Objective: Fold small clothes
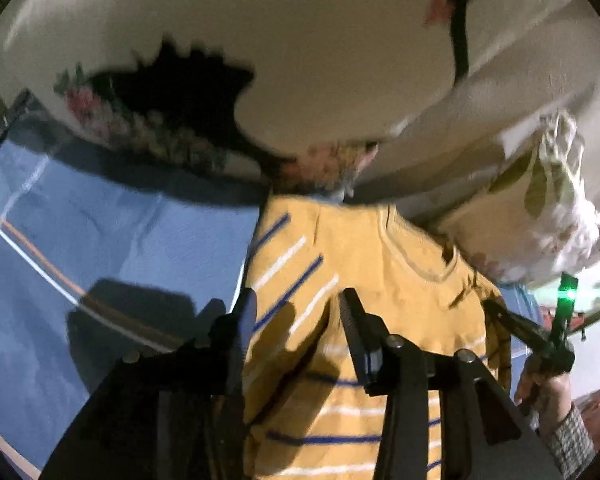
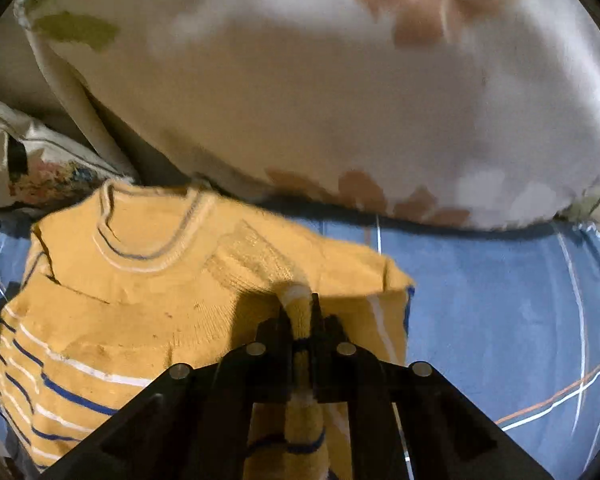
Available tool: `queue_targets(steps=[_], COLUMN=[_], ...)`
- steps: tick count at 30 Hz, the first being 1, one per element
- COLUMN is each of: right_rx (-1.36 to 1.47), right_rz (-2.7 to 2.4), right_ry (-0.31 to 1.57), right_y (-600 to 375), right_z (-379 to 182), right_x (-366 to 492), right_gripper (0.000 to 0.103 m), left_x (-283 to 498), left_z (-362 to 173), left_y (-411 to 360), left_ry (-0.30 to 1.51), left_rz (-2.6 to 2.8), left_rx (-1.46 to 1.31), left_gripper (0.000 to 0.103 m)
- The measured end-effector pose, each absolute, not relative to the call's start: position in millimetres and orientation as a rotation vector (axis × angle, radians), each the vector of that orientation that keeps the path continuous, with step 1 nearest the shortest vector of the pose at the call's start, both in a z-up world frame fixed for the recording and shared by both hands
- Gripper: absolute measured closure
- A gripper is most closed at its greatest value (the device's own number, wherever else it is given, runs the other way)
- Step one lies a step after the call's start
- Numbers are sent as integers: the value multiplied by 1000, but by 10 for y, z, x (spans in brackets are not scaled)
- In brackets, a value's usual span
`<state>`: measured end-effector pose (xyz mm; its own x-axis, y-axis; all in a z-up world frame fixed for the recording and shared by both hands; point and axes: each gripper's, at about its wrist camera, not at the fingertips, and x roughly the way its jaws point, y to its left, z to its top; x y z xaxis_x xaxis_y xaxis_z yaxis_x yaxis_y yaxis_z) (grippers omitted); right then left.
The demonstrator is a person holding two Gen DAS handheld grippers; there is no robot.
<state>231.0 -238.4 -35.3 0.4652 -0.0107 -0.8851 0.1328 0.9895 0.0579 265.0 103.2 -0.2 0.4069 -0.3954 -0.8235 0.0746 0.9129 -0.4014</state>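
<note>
A small yellow knitted sweater (image 1: 364, 264) with blue and white stripes lies on a blue bedsheet (image 1: 100, 240), neck away from me. My left gripper (image 1: 300, 304) is open above the sweater's left side, its jaws apart and empty. In the right wrist view the sweater (image 2: 140, 304) lies with its collar at the upper left. My right gripper (image 2: 299, 304) is shut on the sweater's right sleeve cuff (image 2: 298, 312), and the sleeve lies folded over the body. The right gripper also shows in the left wrist view (image 1: 500, 312), held by a hand at the sweater's right edge.
Cream floral pillows (image 1: 300, 40) lie just beyond the sweater's collar. A large cream pillow (image 2: 340, 100) fills the top of the right wrist view. The blue sheet (image 2: 500, 300) with thin white and orange lines spreads on both sides.
</note>
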Motion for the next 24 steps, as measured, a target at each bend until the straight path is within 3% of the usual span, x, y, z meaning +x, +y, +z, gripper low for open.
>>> queue_targets(steps=[4, 6, 7, 8, 11, 16, 24], right_rx=[119, 129, 132, 134, 166, 217, 192], right_rz=[-86, -84, -82, -80, -67, -57, -97], right_ry=[1092, 1095, 1096, 1095, 1075, 1030, 1116], right_y=[-2327, -2332, -2336, -2342, -2301, -2360, -2269], right_z=[-420, -417, -408, -400, -325, -127, -548], right_x=[2287, 2299, 2299, 2284, 2318, 2428, 2647], right_gripper=[97, 97, 97, 97, 97, 97, 94], left_x=[2627, 2605, 2590, 2578, 2612, 2927, 3106], left_z=[-281, -329, -347, -357, -263, -84, -475], left_y=[740, 583, 462, 387, 356, 636, 461], left_ry=[1203, 1227, 1238, 1241, 1215, 1163, 1216], left_rz=[-385, -413, -422, -408, -388, -303, -240], left_rx=[-254, -204, -140, -82, -42, -125, -23], left_gripper=[55, 57, 64, 91, 97, 97, 95])
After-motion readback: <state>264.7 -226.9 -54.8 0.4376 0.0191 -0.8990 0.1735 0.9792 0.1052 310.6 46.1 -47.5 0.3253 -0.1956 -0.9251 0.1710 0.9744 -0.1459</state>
